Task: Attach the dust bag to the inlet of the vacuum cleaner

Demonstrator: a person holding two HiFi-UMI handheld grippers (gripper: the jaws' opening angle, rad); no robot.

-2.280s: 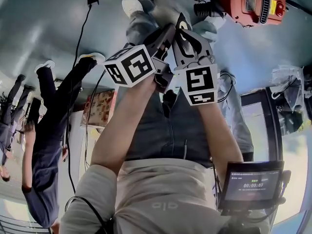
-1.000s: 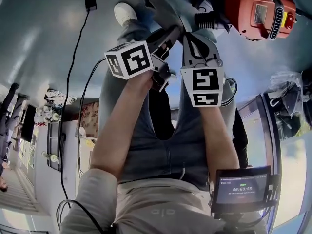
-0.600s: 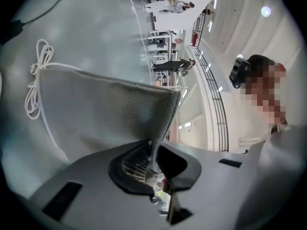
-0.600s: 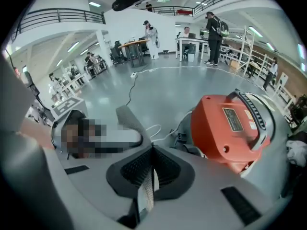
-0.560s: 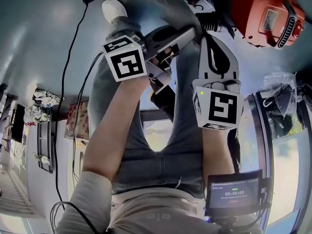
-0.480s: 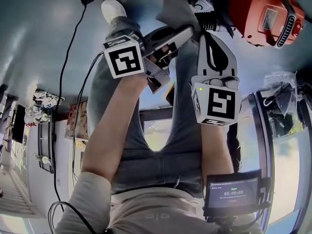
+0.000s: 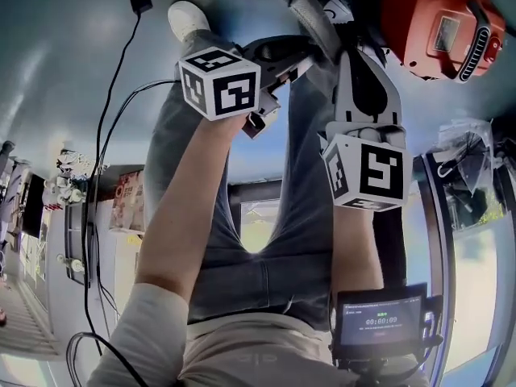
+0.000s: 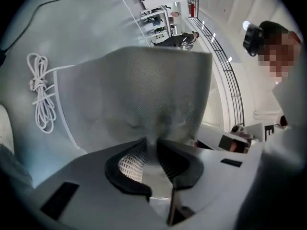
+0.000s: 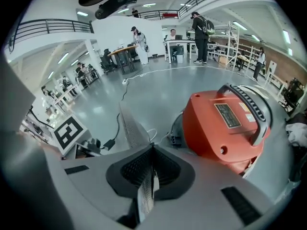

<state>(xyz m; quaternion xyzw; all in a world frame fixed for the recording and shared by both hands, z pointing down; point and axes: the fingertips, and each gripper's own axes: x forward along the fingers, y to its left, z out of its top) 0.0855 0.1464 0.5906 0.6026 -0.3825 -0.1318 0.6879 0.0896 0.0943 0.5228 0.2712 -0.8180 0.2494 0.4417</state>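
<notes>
The red vacuum cleaner (image 7: 439,22) stands on the grey floor at the top right; in the right gripper view the vacuum cleaner (image 9: 225,123) is just right of the jaws, handle up. A grey mesh dust bag (image 8: 144,95) fills the left gripper view, and my left gripper (image 8: 152,150) is shut on its lower edge. My right gripper (image 9: 152,150) is shut on a thin edge of the same dust bag (image 9: 132,126). In the head view the dust bag (image 7: 310,10) runs between the left gripper (image 7: 302,51) and the right gripper (image 7: 355,43), close to the vacuum.
A black cable (image 7: 121,71) trails over the floor at the left, near a white shoe (image 7: 187,14). A coiled white cord (image 8: 41,97) lies beyond the bag. A small screen (image 7: 379,321) hangs at my waist. Plastic-wrapped items (image 7: 472,147) sit at the right. People stand at distant desks.
Both grippers have moved up toward the vacuum and spread slightly apart. The left gripper's cube has turned, and the grey bag now shows between the jaws.
</notes>
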